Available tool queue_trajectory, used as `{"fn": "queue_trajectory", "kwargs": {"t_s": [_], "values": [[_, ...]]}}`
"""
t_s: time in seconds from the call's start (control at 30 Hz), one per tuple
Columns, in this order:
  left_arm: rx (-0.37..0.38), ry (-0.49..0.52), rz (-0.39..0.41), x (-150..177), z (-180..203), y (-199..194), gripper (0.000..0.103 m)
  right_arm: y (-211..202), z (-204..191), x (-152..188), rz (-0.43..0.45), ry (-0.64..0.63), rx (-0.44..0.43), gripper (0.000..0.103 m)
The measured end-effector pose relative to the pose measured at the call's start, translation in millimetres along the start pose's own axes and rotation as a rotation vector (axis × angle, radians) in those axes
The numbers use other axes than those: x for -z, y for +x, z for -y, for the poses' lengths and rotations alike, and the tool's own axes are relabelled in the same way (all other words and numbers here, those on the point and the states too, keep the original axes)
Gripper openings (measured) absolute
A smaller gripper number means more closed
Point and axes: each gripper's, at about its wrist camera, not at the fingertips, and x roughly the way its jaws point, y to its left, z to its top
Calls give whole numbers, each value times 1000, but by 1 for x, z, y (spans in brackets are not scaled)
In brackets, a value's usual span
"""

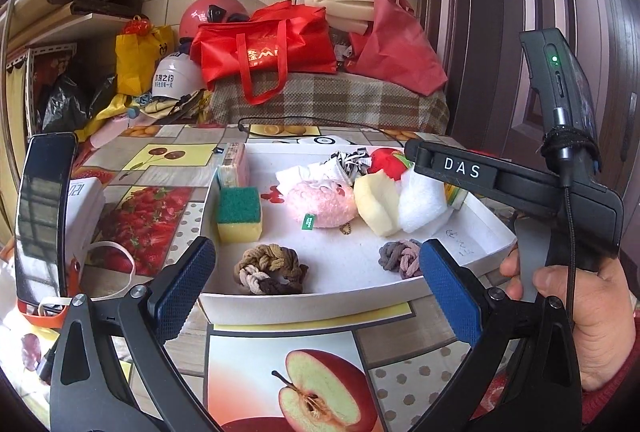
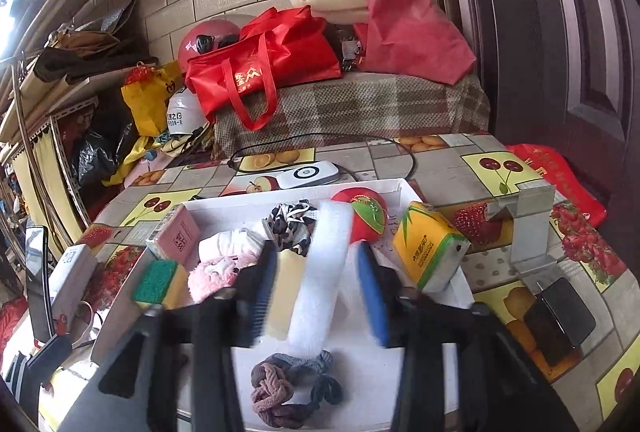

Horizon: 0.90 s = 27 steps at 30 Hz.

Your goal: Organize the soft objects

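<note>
The right gripper (image 2: 316,296) stands with jaws apart around the white fluffy foam block (image 2: 320,272) and pale yellow foam wedge (image 2: 285,288), its pads clear of both. Both lie in the shallow white cardboard tray (image 1: 476,244), with a green-and-yellow scouring sponge (image 1: 239,214) to the left. The left gripper (image 1: 316,292) hangs open and empty at the tray's near edge, a brown braided hair tie (image 1: 270,268) just beyond it.

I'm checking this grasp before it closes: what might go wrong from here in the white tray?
1. The open right gripper straddles both the white foam block and the pale yellow sponge; closing may grab both.
2. The yellow tissue pack leans at the tray's right wall beside the right finger; it might get nudged over.
3. The purple-grey braided scrunchie lies just below the fingers and could be dragged.
</note>
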Motion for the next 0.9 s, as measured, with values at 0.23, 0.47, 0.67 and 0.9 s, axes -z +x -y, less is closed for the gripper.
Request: {"fn": "queue_trajectory", "kwargs": {"t_s": [0.23,0.47,0.67,0.9], "values": [[0,2,1,0,0,0,103,-12,-4,3,41,0,9,103],[-3,18,3,0,1,-1,103,-48,0,8,165,20,-3,103],[15,25,-28,1,3,2,103,-74,0,14,205,17,-15,103],[-94,44,-85,3,4,-5,103,-116,-4,29,231,-9,117,103]]}}
